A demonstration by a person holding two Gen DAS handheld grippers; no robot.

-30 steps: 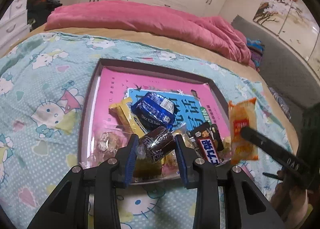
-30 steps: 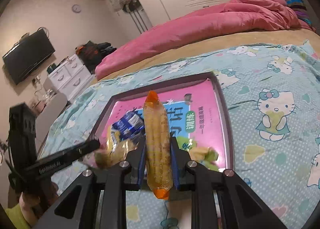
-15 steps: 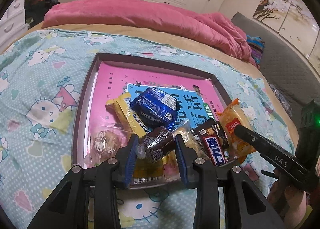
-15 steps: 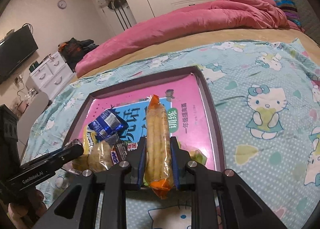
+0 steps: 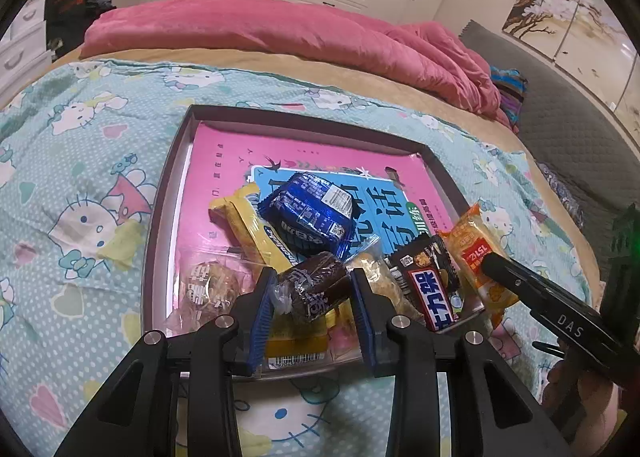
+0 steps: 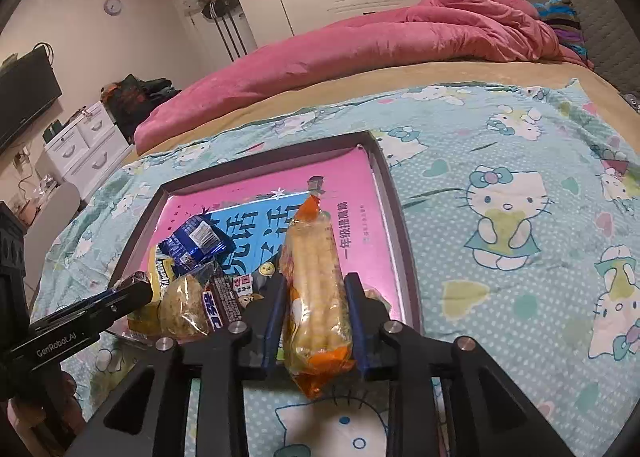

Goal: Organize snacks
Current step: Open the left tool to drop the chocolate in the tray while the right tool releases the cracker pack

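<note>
The left gripper (image 5: 312,299) clamps a brown-wrapped chocolate cake (image 5: 314,289) over the tray (image 5: 160,217). The right gripper's (image 6: 314,317) jaws are opening, an orange-ended biscuit packet (image 6: 314,281) lying lengthwise between them.

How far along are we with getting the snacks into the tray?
Done: several snacks already lie in the tray, among them a blue pack, a yellow bar and a black bar. In hand: the left gripper grips a brown snack above the pile; the right gripper is opening around the orange pack at the tray's near right edge. Left: both still need setting down; no loose snacks show on the bedsheet.
</note>
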